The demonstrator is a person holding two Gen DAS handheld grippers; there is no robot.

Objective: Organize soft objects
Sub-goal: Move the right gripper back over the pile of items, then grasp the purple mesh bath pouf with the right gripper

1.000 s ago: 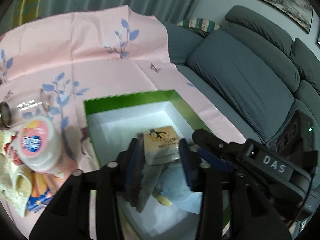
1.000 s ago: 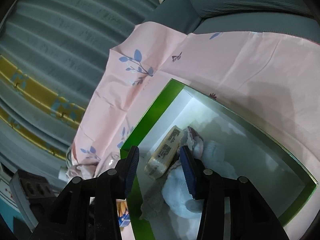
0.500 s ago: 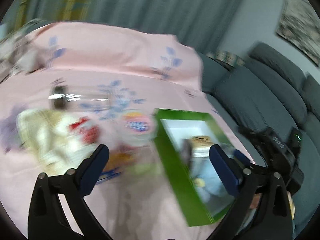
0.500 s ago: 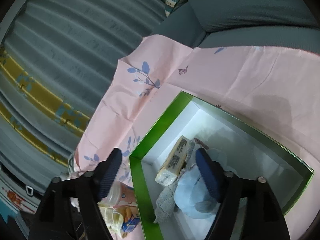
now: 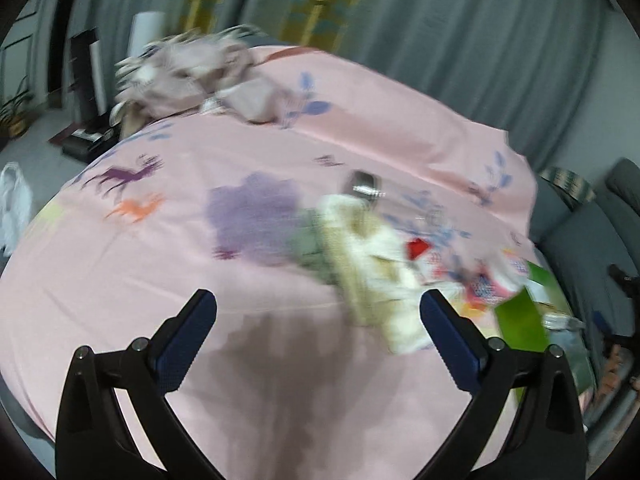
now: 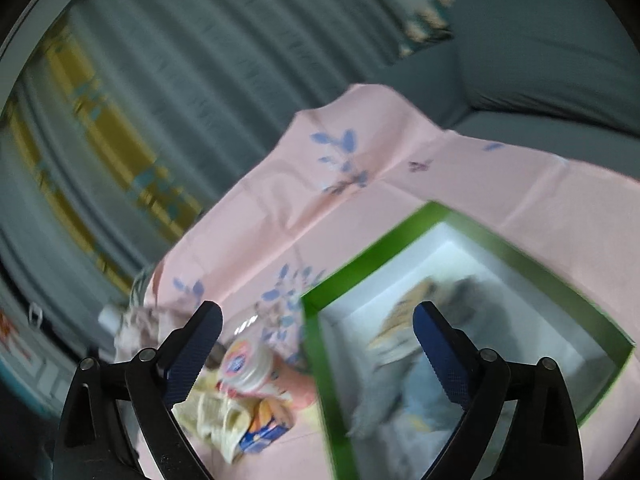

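both tongs are empty with their jaws wide apart. the left tongs (image 5: 318, 312) opened earlier and have swung off the green box (image 5: 520, 318), now at 3 o'clock, to face the pink cloth on the surface (image 5: 168, 264). a cream knitted cloth (image 5: 376, 276) lies at 1 o'clock. the right tongs (image 6: 318, 334) have just been opening and lifting over the box, where the blue soft toy (image 6: 424, 396) and packet (image 6: 404, 316) lie. that load looks delivered; the cream cloth seems next.
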